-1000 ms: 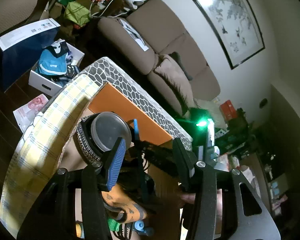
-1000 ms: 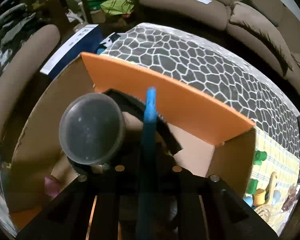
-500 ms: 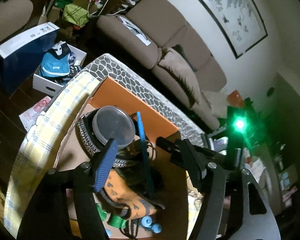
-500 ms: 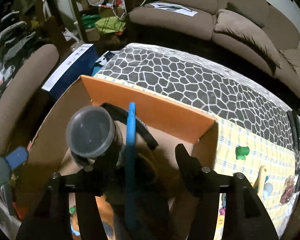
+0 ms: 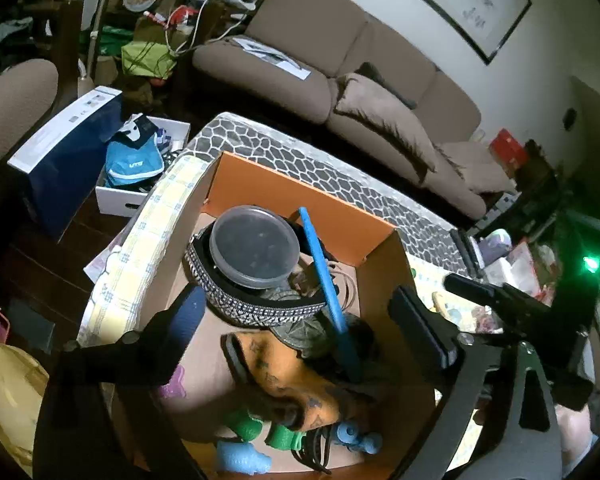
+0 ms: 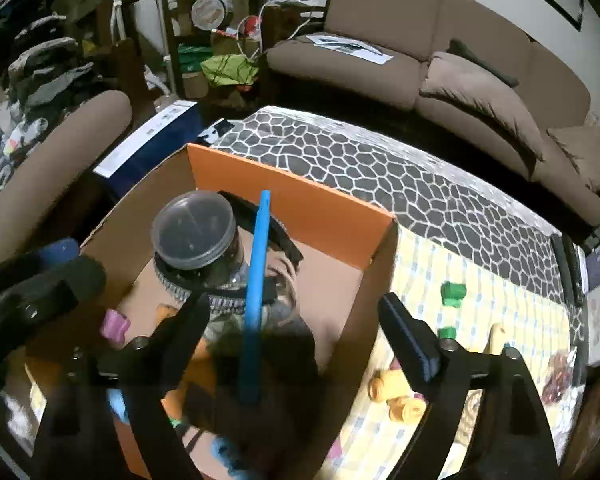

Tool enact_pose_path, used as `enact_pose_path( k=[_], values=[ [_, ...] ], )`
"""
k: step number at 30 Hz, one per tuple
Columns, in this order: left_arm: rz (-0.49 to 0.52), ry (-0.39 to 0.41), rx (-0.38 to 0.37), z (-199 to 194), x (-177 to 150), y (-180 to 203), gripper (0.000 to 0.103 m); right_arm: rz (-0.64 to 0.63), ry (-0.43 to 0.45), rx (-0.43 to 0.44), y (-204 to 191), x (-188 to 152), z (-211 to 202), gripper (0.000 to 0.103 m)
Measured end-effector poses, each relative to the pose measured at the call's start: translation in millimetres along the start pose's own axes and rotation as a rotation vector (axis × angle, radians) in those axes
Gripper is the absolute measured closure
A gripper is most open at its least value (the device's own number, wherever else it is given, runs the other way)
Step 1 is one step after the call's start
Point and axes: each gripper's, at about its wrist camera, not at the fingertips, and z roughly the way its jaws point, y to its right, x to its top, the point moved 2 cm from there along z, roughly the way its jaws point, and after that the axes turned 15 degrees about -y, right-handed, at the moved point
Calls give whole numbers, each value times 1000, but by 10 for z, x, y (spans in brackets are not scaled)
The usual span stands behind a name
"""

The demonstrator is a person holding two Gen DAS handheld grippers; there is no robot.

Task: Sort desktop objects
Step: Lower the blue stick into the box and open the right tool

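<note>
An orange cardboard box (image 5: 300, 192) (image 6: 300, 200) stands on the table and holds a jar with a grey lid (image 5: 256, 246) (image 6: 194, 230), a studded belt (image 5: 236, 308), a blue stick (image 5: 328, 292) (image 6: 258, 280) standing upright, an orange patterned cloth (image 5: 296, 380) and small green and blue toys (image 5: 284, 436). My left gripper (image 5: 300, 320) is open and empty above the box. My right gripper (image 6: 296, 320) is open and empty above the box, with the blue stick between its fingers but apart from them.
Green spools (image 6: 452, 292) and yellow spools (image 6: 396, 396) lie on the yellow checked cloth (image 6: 500, 304) right of the box. A brown sofa (image 6: 440, 60) stands behind the table. A blue-and-white carton (image 5: 68, 152) and a white bin of clothes (image 5: 136, 176) sit on the floor at left.
My right gripper has let go of the blue stick, opened and pulled back up. My left gripper has opened wider and risen. The stick now stands in the box.
</note>
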Motion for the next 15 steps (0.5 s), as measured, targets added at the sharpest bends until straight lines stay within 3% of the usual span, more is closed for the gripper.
enact_pose_path(
  k=[3,6,15],
  values=[
    [18,-6,27,24,-26,24,1,7,35,-1,17,-114,-77,0],
    [49,-6,73,29,-62,95,1,10,43,-11,48,-201,-119,1],
    [92,-10,118,31,-136,302,0,49,55,-26,233,-492,-229,1]
  ],
)
